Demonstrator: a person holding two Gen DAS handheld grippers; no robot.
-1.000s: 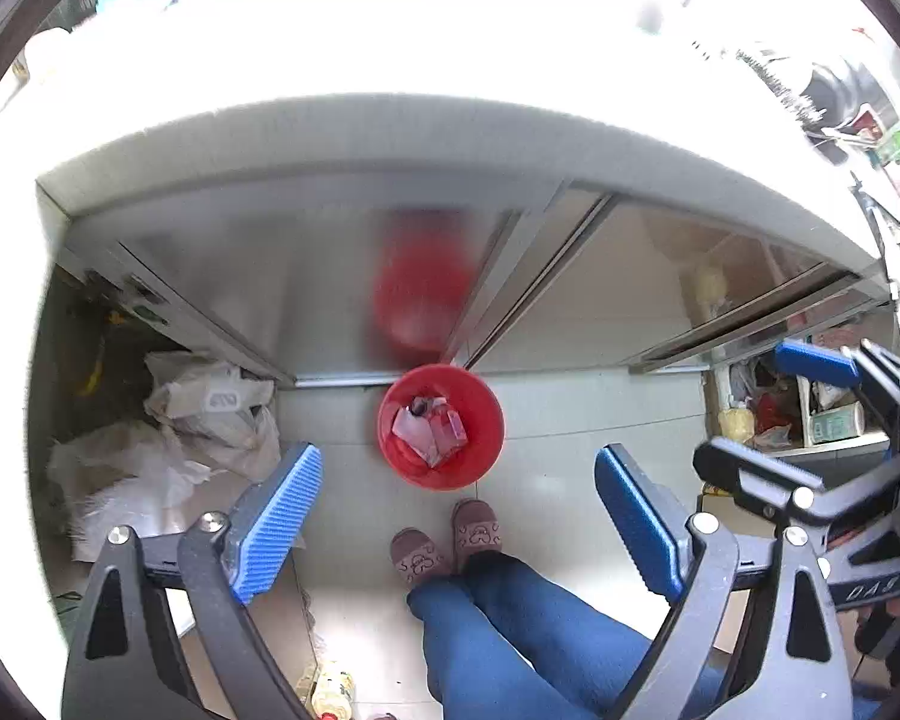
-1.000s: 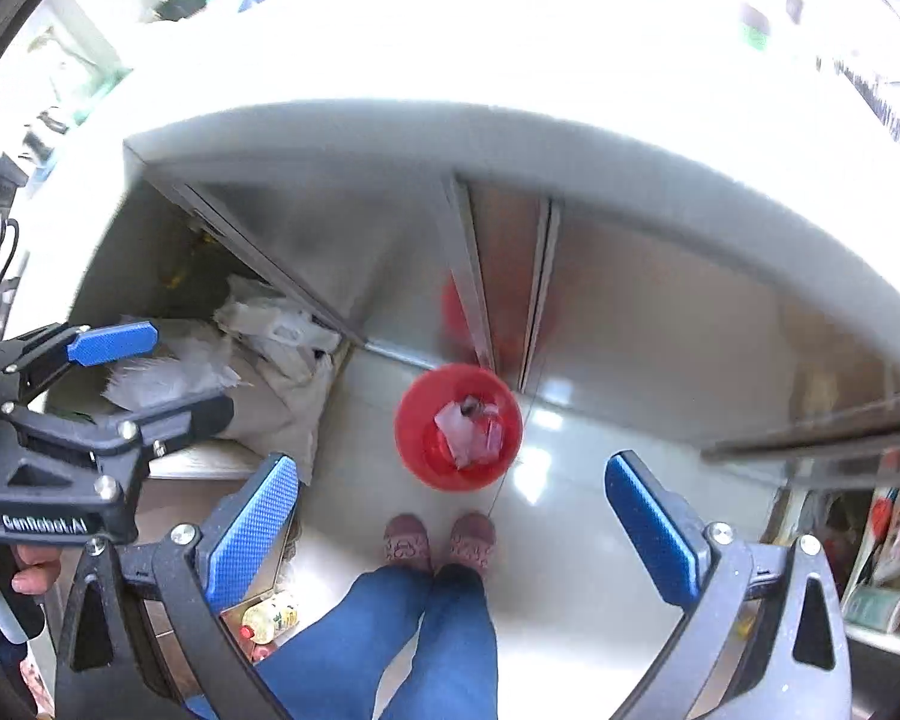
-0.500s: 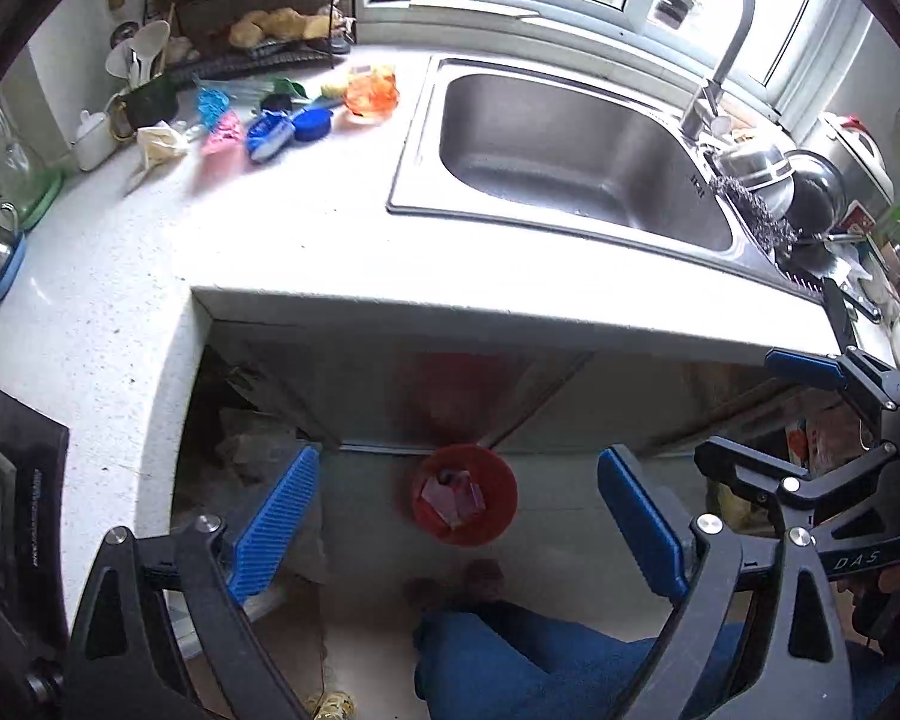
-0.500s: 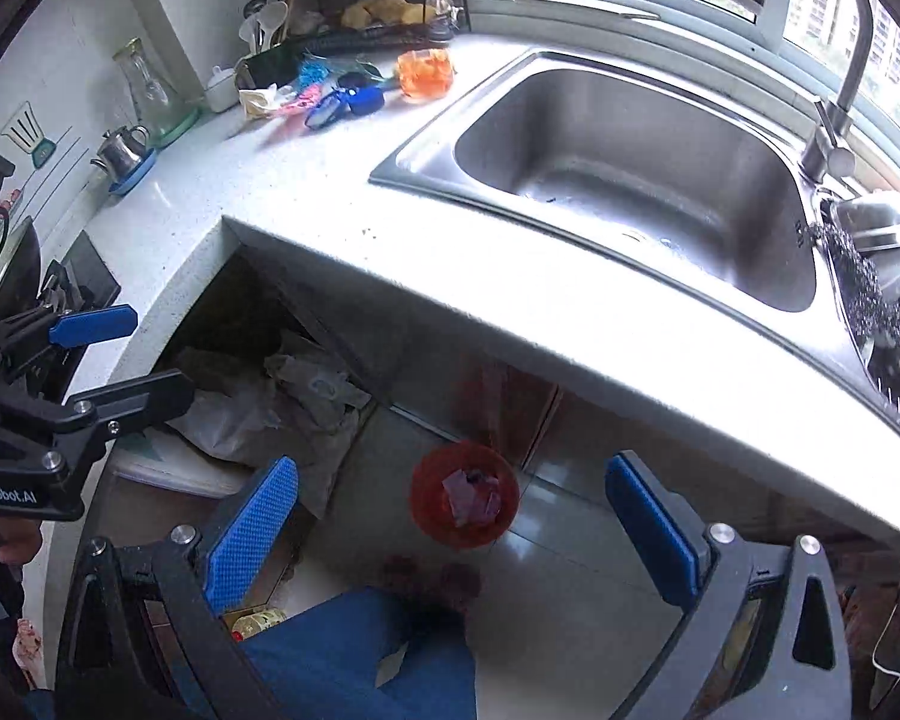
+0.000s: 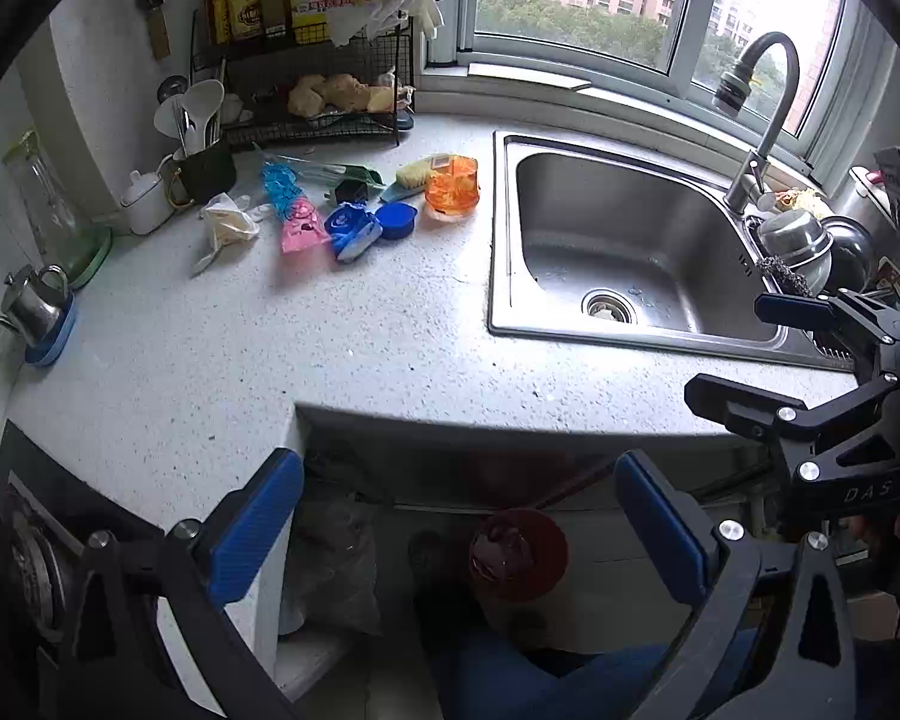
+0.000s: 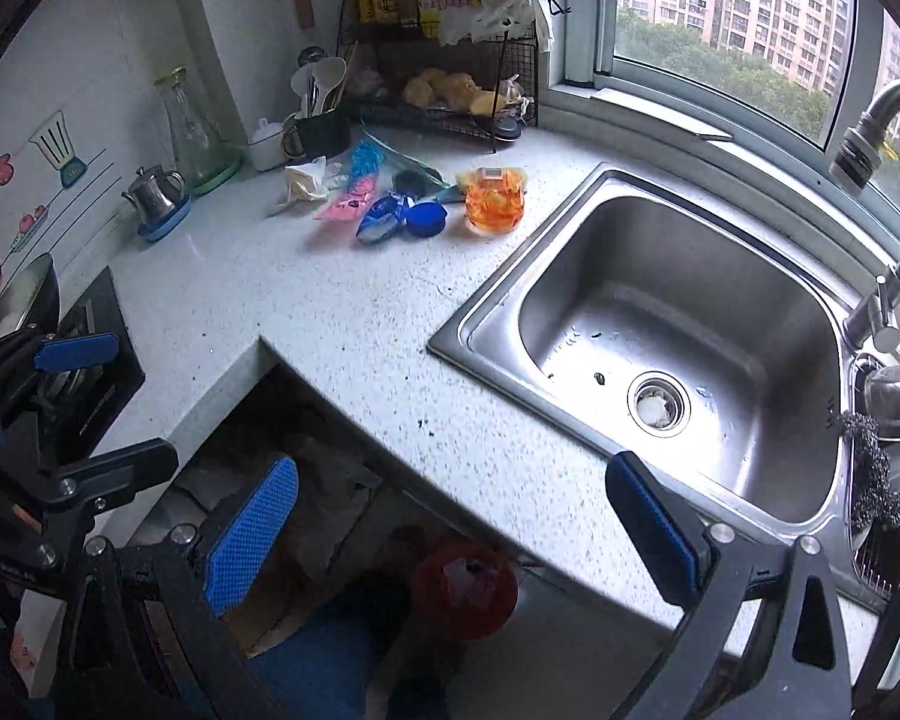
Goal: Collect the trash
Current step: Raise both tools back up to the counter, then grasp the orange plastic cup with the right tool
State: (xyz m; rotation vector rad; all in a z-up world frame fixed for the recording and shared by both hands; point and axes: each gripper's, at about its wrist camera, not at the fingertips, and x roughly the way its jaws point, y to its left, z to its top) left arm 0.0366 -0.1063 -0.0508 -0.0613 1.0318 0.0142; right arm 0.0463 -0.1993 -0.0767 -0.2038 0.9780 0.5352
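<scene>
Your left gripper (image 5: 459,516) fingers have just been spreading and now stand wide with nothing between them; your right gripper (image 6: 450,531) fingers are wide and bare too. The trash, wrappers (image 5: 330,222) clustered with an orange container (image 5: 452,185), lies on the counter (image 5: 330,348) at eleven o'clock. The red bin (image 5: 519,552) sits on the floor at six o'clock, below the counter edge.

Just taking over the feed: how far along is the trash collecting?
Partly done: the red bin on the floor already holds some wrappers. Nothing is in hand; the left gripper, whose jaws have just been opening, and the right gripper are both open and empty. Left: the trash on the counter, including a crumpled tissue, a pink wrapper, a blue wrapper and an orange container.
</scene>
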